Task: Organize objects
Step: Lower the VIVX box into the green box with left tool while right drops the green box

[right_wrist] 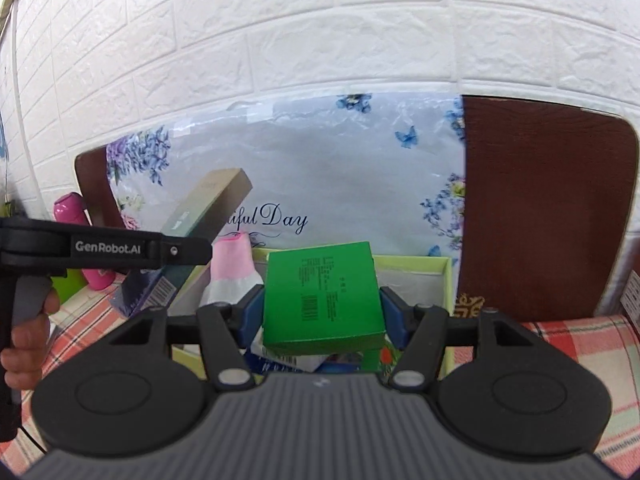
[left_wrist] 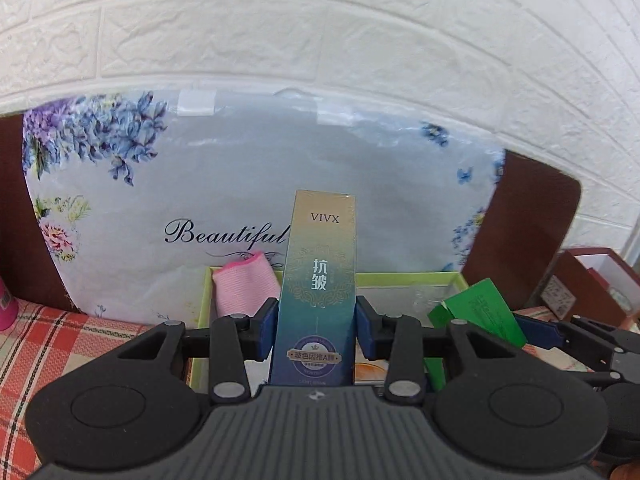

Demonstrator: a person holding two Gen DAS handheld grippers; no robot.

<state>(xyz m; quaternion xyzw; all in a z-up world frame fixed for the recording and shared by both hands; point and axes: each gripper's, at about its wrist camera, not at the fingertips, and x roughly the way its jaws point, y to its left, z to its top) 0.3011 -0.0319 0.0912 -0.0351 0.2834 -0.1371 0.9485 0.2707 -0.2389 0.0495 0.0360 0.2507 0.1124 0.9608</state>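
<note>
Left gripper [left_wrist: 316, 322] pads clamp tall blue-gold cardboard carton [left_wrist: 318, 280] mid-body, above the light-green open tray [left_wrist: 404, 278]; stiff, light, top-heavy. Right gripper [right_wrist: 322, 314] pinches glossy green cardboard box [right_wrist: 322, 300] by 2 sides over same tray; light, slippery, crushable.

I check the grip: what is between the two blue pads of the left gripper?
The tall VIVX box, clamped upright between the left gripper's pads; the left wrist view shows it.
</note>
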